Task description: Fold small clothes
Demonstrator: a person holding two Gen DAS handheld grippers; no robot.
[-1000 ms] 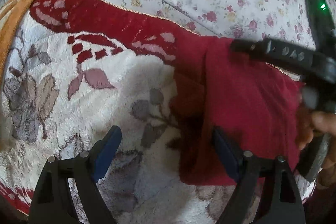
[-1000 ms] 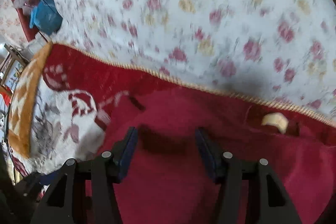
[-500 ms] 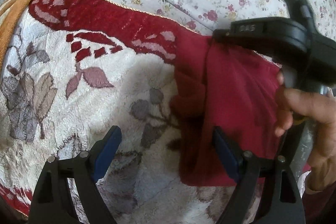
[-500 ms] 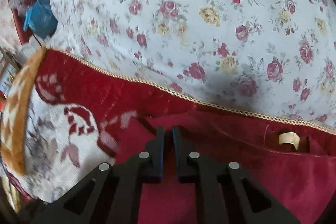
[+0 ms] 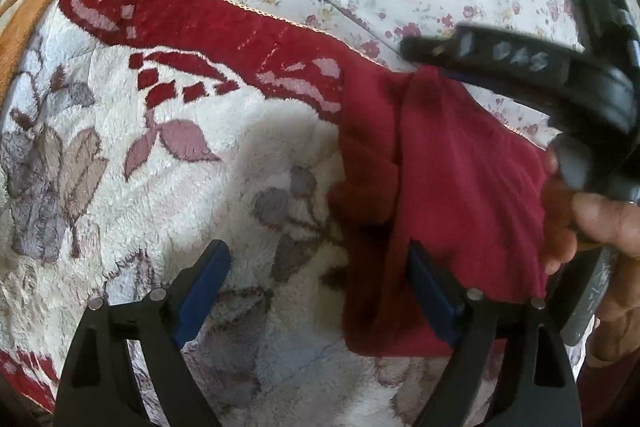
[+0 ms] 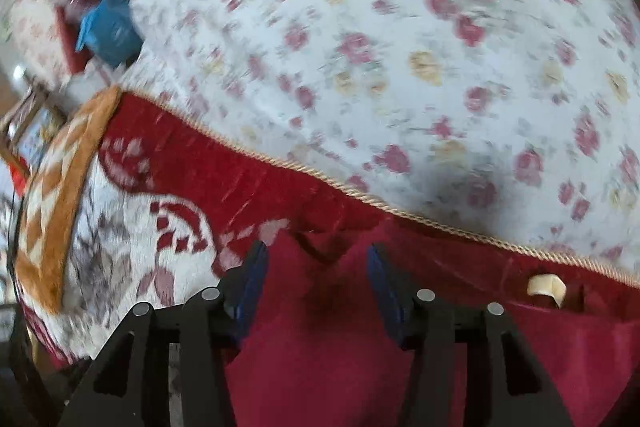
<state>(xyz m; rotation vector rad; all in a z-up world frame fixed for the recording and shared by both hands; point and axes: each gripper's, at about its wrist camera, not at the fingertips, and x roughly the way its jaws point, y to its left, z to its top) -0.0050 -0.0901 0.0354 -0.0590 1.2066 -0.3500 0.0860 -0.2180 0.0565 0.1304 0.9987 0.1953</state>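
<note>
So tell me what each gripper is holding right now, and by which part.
Nothing is held. The left gripper stands wide open over the blanket. The right gripper has just been opening; the red garment lies between its pads, ungripped.

the only writing that shows is a pale handwritten marking on the black body of the right gripper (image 5: 520,61), seen from the left wrist view; it is smeared by motion and seems to read "0as" or "das", though the characters cannot be told for sure. in the right wrist view a small cream tag (image 6: 546,289) on the red garment (image 6: 320,347) carries no print that can be read.
</note>
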